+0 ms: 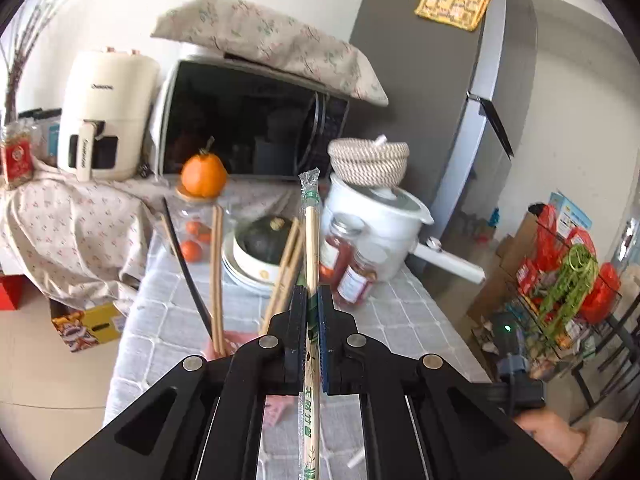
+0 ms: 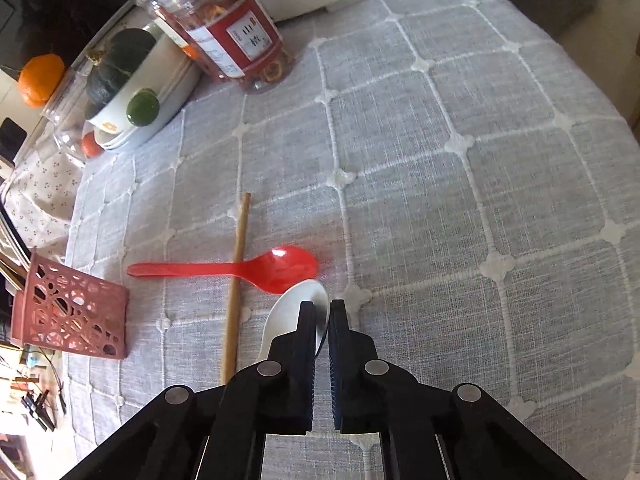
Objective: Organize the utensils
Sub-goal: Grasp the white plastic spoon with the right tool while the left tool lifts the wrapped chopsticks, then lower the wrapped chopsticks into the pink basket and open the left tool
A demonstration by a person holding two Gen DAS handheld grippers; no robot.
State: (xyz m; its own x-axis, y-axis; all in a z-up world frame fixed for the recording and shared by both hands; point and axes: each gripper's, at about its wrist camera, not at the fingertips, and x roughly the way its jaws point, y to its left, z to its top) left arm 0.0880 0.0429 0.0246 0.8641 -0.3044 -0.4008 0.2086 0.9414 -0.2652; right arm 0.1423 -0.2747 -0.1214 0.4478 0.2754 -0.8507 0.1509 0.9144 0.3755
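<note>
My left gripper (image 1: pixel 313 292) is shut on a pair of chopsticks (image 1: pixel 311 236) in a clear green-printed wrapper, held above the table and pointing away from me. Below it, several chopsticks (image 1: pixel 216 272) and a black utensil stand in a pink holder (image 1: pixel 234 340), mostly hidden by the fingers. In the right wrist view the same pink lattice holder (image 2: pixel 72 312) stands at the table's left edge. My right gripper (image 2: pixel 322 306) is shut on the rim of a white spoon (image 2: pixel 288 316) on the cloth. A red plastic spoon (image 2: pixel 240 270) lies across a single wooden chopstick (image 2: pixel 236 292) just beyond.
On the grey checked tablecloth (image 2: pixel 460 200) stand red-labelled jars (image 2: pixel 236 36), stacked bowls holding a dark squash (image 2: pixel 116 64), and a white rice cooker (image 1: pixel 376 224) under a woven basket. A microwave (image 1: pixel 248 120), air fryer (image 1: pixel 108 116) and fridge (image 1: pixel 440 80) lie behind.
</note>
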